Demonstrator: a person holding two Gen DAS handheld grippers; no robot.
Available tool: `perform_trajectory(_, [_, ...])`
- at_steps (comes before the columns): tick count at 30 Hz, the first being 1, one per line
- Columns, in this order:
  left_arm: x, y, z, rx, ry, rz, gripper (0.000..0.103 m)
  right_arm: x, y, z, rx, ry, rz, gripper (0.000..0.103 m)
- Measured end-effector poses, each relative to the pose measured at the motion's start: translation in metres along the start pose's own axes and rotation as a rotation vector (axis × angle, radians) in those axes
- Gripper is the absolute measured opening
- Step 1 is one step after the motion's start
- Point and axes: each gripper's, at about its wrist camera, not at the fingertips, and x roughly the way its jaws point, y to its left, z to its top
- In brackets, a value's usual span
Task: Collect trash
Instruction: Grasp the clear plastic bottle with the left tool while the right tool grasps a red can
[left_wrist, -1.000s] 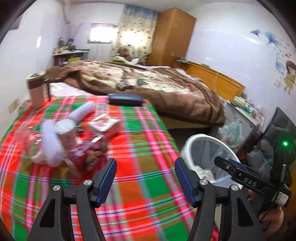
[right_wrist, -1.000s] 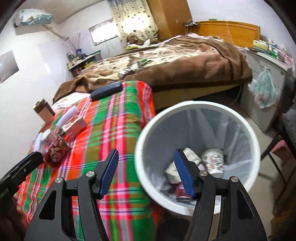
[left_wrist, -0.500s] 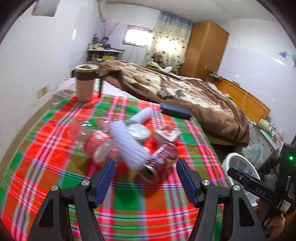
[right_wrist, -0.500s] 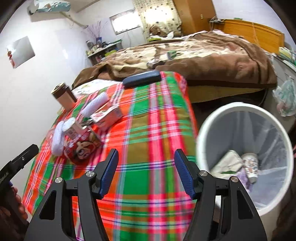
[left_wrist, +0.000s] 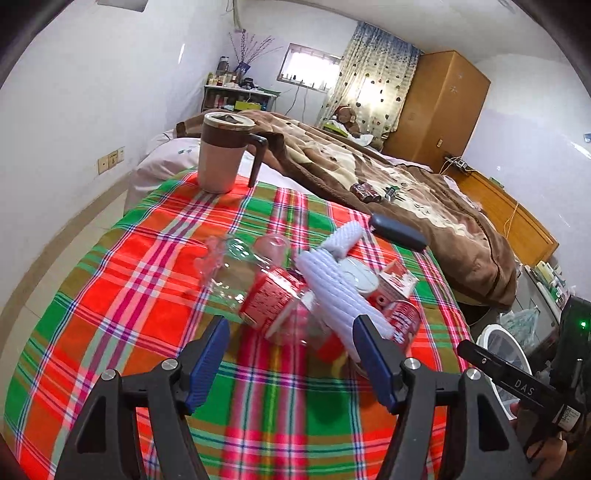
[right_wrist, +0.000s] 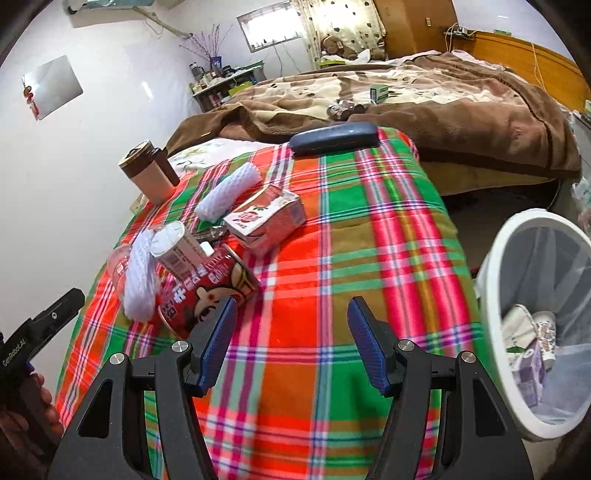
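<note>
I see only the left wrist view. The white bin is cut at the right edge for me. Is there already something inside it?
Observer: Yes. In the right wrist view the white bin holds several pieces of trash, among them a printed paper cup.
Operator: Is the right gripper holding anything?
Observer: No. The right gripper is open and empty, above bare plaid cloth.
Operator: The red can near my right finger, what is printed on it?
Observer: The red can lies on its side and shows a cartoon face.
</note>
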Motion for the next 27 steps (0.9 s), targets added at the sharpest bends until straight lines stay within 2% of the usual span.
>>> perform_trajectory(5, [0.016, 0.016, 0.014, -0.055, 0.025, -0.011, 0.071, 0.019, 0.015, 0.006, 0.048, 0.037, 0.052, 0.064])
perform_trajectory(10, [0.037, 0.03, 0.028, -0.103, 0.051, 0.003, 0.073, 0.032, 0.028, 0.013, 0.065, 0.046, 0.042, 0.064])
perform_trajectory(13, [0.049, 0.038, 0.034, -0.143, 0.062, 0.005, 0.073, 0.044, 0.03, 0.015, 0.097, 0.088, 0.056, 0.064])
perform_trajectory(14, [0.052, 0.039, 0.036, -0.143, 0.062, 0.003, 0.073, 0.047, 0.03, 0.015, 0.107, 0.097, 0.062, 0.064])
perform_trajectory(16, [0.059, 0.04, 0.038, -0.147, 0.079, 0.003, 0.073, 0.051, 0.033, 0.015, 0.114, 0.098, 0.057, 0.07])
perform_trajectory(20, [0.076, 0.04, 0.04, -0.139, 0.111, 0.016, 0.073, 0.058, 0.04, 0.016, 0.099, 0.116, 0.041, 0.07])
perform_trajectory(27, [0.097, 0.038, 0.041, -0.149, 0.149, -0.003, 0.073, 0.067, 0.05, 0.016, 0.054, 0.139, 0.017, 0.071])
